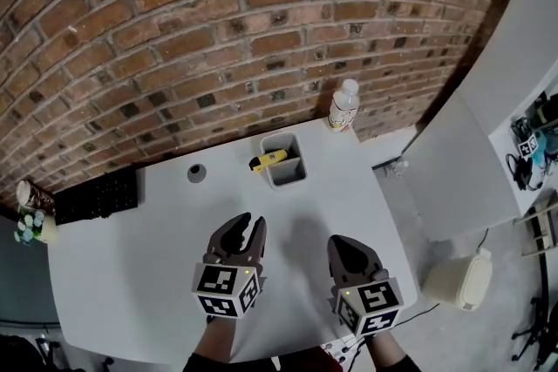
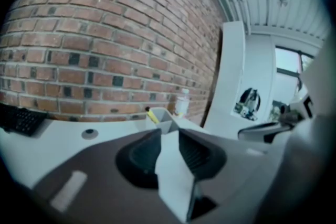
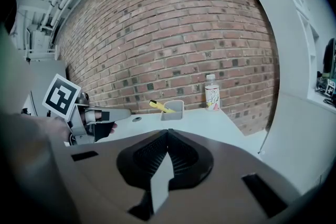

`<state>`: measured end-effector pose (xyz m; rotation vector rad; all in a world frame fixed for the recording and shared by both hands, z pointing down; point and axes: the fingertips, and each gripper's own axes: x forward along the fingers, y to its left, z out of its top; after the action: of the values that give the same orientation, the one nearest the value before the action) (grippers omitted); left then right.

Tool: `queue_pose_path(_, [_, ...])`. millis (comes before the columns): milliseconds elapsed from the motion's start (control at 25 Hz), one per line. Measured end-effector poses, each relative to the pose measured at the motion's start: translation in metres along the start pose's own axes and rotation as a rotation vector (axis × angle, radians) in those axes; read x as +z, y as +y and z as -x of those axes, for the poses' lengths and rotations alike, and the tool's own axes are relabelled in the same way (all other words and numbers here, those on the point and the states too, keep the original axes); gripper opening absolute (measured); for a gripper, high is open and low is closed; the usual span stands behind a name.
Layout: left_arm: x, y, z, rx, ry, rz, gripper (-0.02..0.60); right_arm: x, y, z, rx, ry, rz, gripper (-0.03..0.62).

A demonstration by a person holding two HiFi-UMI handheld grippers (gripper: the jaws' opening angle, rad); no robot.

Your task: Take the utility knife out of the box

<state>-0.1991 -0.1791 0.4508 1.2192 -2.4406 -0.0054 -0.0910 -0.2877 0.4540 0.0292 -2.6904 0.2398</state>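
A small grey box (image 1: 283, 159) stands at the far side of the white table (image 1: 131, 274), below the brick wall. The yellow utility knife (image 1: 268, 159) leans in it, its end sticking out over the box's left rim. From the left gripper view the box (image 2: 164, 119) and knife (image 2: 153, 115) are straight ahead; from the right gripper view the box (image 3: 173, 110) and knife (image 3: 160, 107) are also ahead. My left gripper (image 1: 247, 224) hovers well short of the box, jaws apart and empty. My right gripper (image 1: 345, 243) is beside it, jaws together, holding nothing.
A plastic bottle (image 1: 343, 107) stands right of the box by the wall. A round grommet hole (image 1: 196, 173) lies left of the box. A black ridged pad (image 1: 96, 196) and a cup (image 1: 30, 196) sit at the table's far left. The table's right edge drops to the floor.
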Motion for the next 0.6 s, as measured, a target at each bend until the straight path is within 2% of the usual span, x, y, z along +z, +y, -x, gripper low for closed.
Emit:
queue_pose_path(200, [0.001, 0.013, -0.025, 0.033, 0.004, 0.029, 0.118, -0.002, -0.007, -0.025, 0.023, 0.019, -0.006, 0.008])
queue_pose_path(600, [-0.005, 0.037, -0.066, 0.041, 0.013, 0.078, 0.143, -0.004, -0.011, -0.057, 0.011, 0.040, -0.026, 0.008])
